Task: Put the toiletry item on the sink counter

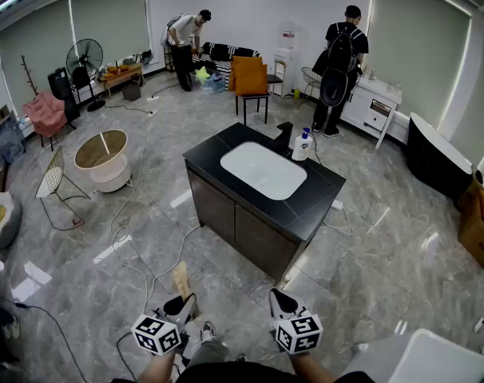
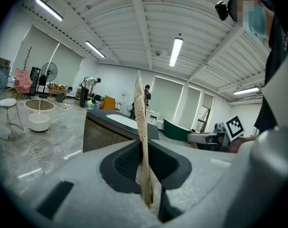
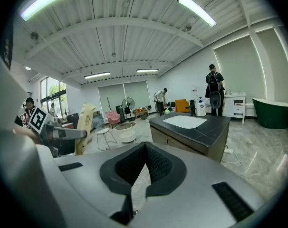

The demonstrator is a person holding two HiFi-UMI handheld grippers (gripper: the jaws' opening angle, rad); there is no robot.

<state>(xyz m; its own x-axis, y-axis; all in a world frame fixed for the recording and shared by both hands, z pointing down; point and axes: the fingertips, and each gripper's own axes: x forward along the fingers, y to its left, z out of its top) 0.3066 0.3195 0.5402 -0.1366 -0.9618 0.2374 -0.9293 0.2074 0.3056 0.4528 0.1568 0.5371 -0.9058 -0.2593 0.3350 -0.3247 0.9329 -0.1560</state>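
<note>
- The left tool (image 1: 181, 303) is clamped on a thin, flat tan paper packet (image 2: 140, 127). Seen edge-on, the packet has small dark dots and stands upright between the pads.
- In the right gripper view, its broad face carries dark print.
- The packet is well apart from the black tabletop (image 1: 314, 194) with its white basin (image 1: 263, 170).
- The right tool (image 3: 143, 151) has its jaws together and holds nothing.

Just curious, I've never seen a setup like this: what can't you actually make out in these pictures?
- The packet: its face and print. The left gripper view shows it edge-on, with its lower part sunk into the left hand-held gripper.
- The pump bottle: its label is too small in the head view.
- The white object: cut off by the head view's bottom edge.
</note>
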